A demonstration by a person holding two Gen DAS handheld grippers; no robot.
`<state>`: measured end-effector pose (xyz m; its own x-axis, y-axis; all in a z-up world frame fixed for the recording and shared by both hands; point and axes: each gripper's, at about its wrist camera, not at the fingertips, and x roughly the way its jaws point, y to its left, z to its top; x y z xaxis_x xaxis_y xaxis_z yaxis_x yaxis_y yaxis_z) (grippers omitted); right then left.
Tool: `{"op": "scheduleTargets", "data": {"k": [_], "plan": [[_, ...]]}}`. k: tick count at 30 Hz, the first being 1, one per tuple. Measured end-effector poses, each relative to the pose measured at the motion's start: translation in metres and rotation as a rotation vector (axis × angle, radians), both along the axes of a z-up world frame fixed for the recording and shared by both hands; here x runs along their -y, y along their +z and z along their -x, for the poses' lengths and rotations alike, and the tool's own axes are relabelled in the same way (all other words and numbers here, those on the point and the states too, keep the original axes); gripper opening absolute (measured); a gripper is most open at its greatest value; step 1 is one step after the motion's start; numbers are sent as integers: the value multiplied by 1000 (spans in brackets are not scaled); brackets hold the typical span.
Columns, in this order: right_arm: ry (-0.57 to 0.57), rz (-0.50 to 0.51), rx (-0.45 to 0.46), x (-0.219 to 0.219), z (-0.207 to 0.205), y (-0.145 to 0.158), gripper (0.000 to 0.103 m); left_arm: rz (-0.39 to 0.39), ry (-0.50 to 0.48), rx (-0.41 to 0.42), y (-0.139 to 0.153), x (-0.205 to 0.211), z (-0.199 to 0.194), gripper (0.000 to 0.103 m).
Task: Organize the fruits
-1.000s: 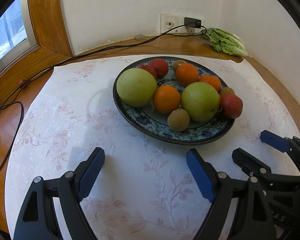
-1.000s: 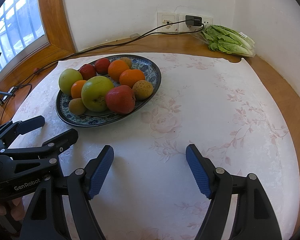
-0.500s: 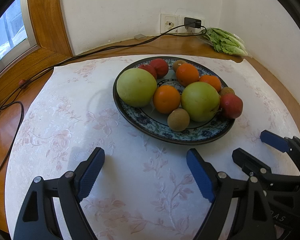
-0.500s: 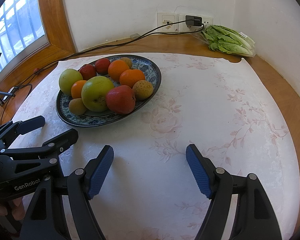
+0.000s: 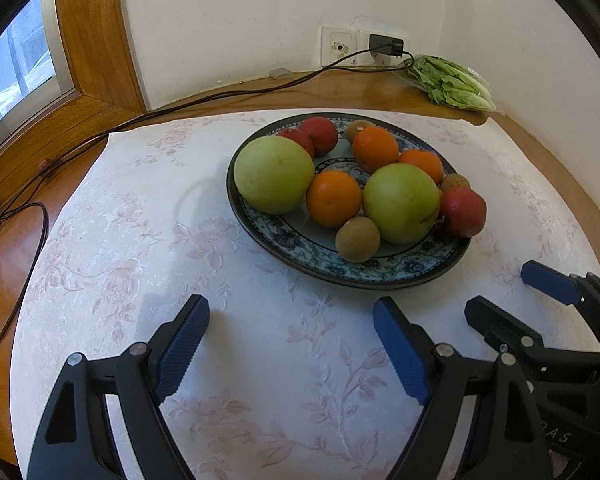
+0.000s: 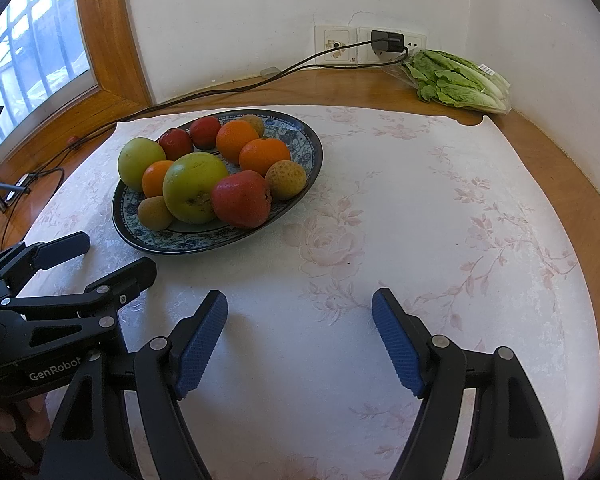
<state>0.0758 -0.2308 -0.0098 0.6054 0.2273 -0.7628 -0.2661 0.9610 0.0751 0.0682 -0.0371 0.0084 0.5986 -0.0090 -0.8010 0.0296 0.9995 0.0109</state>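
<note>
Your left gripper [image 5: 290, 344] hovers low over the bench, fingers spread and empty; the blue patterned ceramic plate [image 5: 400, 268] of mixed fruits sits just ahead. Your right gripper [image 6: 300, 338], equally spread, has it ahead-left.

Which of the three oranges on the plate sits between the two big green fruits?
The front orange, touching both green fruits; the other two oranges sit farther back.

— What do the tools look like?
— Each black plastic hand-held gripper [image 5: 290, 344] [image 6: 300, 336] has blue ribbed pads [image 6: 202, 344] and silver screws.
— Any markings?
— White "GenRobot" lettering on the left one's body [image 6: 54, 370]; bare skin below.
</note>
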Motion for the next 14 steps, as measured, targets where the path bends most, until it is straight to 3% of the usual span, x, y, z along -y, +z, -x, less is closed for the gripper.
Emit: {"op": "scheduleTargets", "data": {"k": [14], "plan": [[0, 0, 1, 0, 0, 0, 77, -2, 6, -1, 0, 0, 0, 89]]}}
